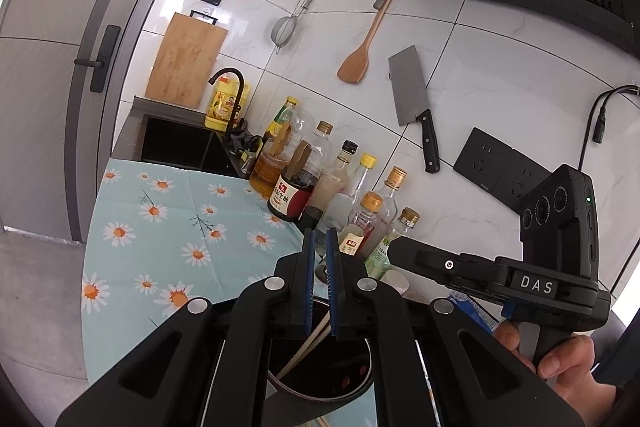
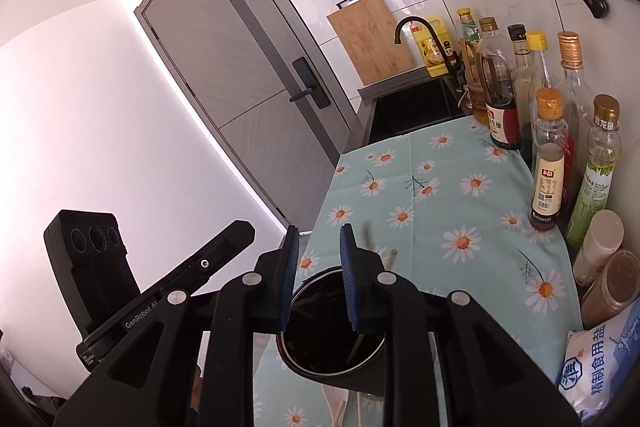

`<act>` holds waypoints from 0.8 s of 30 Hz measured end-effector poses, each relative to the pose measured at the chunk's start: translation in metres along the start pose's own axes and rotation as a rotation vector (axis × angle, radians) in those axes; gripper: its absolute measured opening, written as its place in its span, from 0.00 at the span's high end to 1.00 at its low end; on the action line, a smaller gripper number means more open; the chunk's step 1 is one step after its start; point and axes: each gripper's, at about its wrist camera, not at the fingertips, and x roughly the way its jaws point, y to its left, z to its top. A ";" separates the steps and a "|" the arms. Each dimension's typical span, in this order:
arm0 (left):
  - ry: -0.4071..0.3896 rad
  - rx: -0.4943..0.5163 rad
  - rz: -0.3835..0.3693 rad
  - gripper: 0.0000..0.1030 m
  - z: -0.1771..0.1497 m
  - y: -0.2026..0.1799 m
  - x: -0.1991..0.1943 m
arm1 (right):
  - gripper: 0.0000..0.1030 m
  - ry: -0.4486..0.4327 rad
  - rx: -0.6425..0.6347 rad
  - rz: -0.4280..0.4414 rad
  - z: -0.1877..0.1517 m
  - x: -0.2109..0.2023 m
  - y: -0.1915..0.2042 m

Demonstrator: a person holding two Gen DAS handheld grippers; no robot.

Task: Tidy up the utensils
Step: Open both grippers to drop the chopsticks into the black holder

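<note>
Chopsticks (image 1: 304,351) of pale wood run out from between the blue pads of the left tongs (image 1: 320,233) and slant down into a dark round holder (image 1: 328,401), which stands directly under these tongs. The pads are almost together, with only a thin gap, and they seem to pinch the chopsticks. In the left wrist view a hand (image 1: 560,359) grips a black handle low on the right, and the tool it carries reaches toward the tip of the left tongs.

The right tongs (image 2: 320,231) hang over the same holder (image 2: 360,381). Their pads stand apart and press on nothing. Just behind their right finger two thin stick ends (image 2: 393,259) rise above the holder's rim, one of them blurred.

A cloth with daisies (image 2: 440,187) lies under the holder and stretches ahead of both tongs. Sauce bottles (image 2: 548,163) stand ahead and to the right of the right tongs. A white and blue bag (image 2: 600,359) lies near their right side.
</note>
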 end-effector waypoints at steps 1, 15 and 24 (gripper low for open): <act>0.002 0.001 -0.003 0.93 0.000 -0.001 -0.001 | 0.77 -0.004 0.004 0.003 -0.001 -0.003 0.001; 0.019 -0.020 0.008 0.66 -0.013 -0.019 -0.051 | 0.67 0.004 0.028 0.018 -0.020 -0.045 0.013; 0.106 -0.052 0.035 0.67 -0.041 -0.016 -0.074 | 0.58 0.110 0.089 0.040 -0.049 -0.058 0.003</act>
